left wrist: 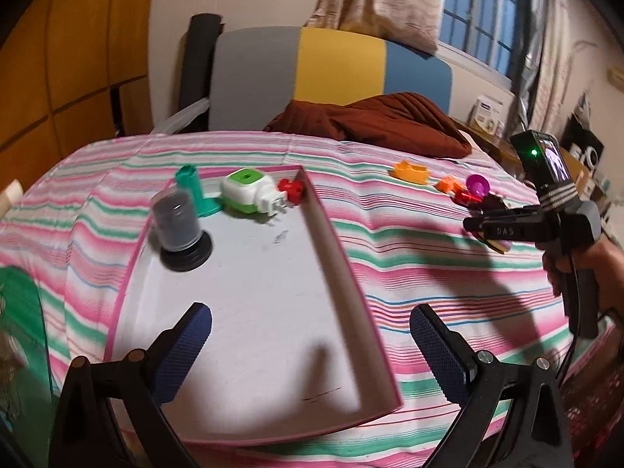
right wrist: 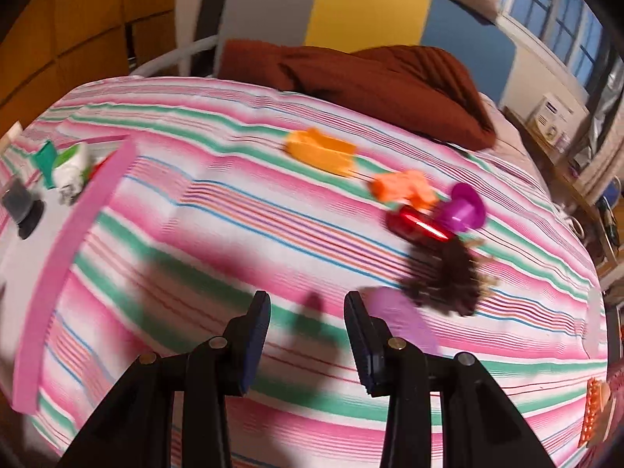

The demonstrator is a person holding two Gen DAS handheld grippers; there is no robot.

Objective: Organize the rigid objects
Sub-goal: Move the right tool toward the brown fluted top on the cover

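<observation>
A pink-rimmed white tray (left wrist: 335, 257) lies on the striped bedspread. At its far end stand a dark jar on a black base (left wrist: 177, 226), a teal piece (left wrist: 195, 191), a white-and-green plug (left wrist: 247, 193) and a small red toy (left wrist: 290, 189). My left gripper (left wrist: 312, 335) is open over the tray's near end, holding nothing. To the right on the bed lie an orange boat shape (right wrist: 319, 150), an orange piece (right wrist: 401, 187), a purple cup (right wrist: 462, 206), a red item (right wrist: 413, 224), a dark fuzzy item (right wrist: 448, 273) and a lilac flat piece (right wrist: 401, 319). My right gripper (right wrist: 306, 312) hovers open just left of the lilac piece, with only bedspread between its fingers.
A brown blanket (left wrist: 382, 121) is heaped at the bed's far side, in front of a grey, yellow and blue headboard (left wrist: 335, 62). A hand (left wrist: 585, 269) holds the right gripper's handle. A shelf with boxes (right wrist: 553, 121) runs along the right, below the window.
</observation>
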